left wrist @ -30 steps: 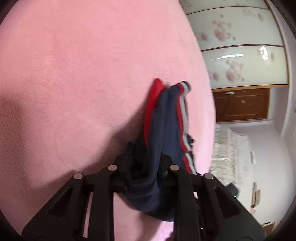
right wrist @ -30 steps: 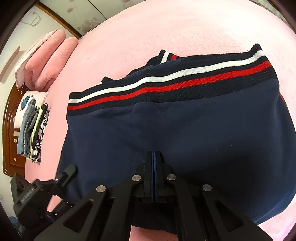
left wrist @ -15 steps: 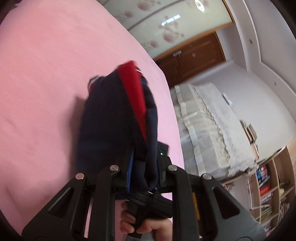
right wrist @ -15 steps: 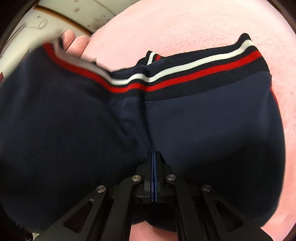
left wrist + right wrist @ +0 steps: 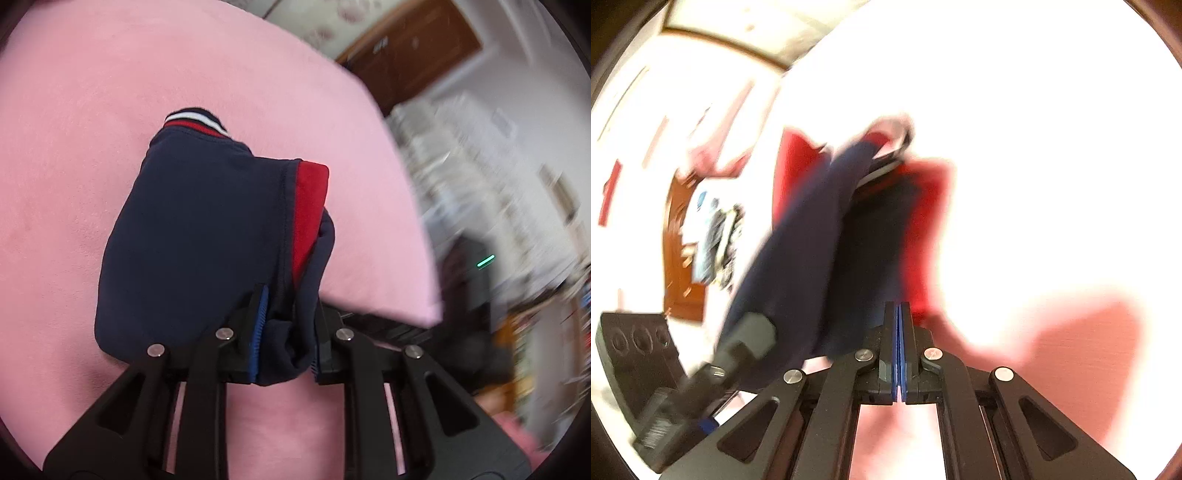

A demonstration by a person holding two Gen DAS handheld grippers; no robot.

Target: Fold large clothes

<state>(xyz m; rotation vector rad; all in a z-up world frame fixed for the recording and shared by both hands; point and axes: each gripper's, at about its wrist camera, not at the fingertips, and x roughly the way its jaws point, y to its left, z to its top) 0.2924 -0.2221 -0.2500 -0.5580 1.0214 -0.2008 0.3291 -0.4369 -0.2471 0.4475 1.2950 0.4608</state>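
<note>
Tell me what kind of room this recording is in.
Probably a bedroom at home. The garment held by the left gripper hangs over a wide pink bed, with a wooden door behind it and folded clothes against dark wood in the right view.

Pink bed [image 5: 110, 110], brown wood door [image 5: 413, 48] behind, white walls.

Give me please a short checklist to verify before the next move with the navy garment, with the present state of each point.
1. Left gripper holds the navy garment: ok, bunched cloth sits between its fingers.
2. Right gripper holds cloth: cannot tell; jaws closed, picture blurred.
3. Garment folded over: ok in the left wrist view, the striped hem lies at the far end.
4. Fold edges aligned: cannot tell; the red panel shows at one side.
5. Garment on the pink bed cover: ok.
</note>
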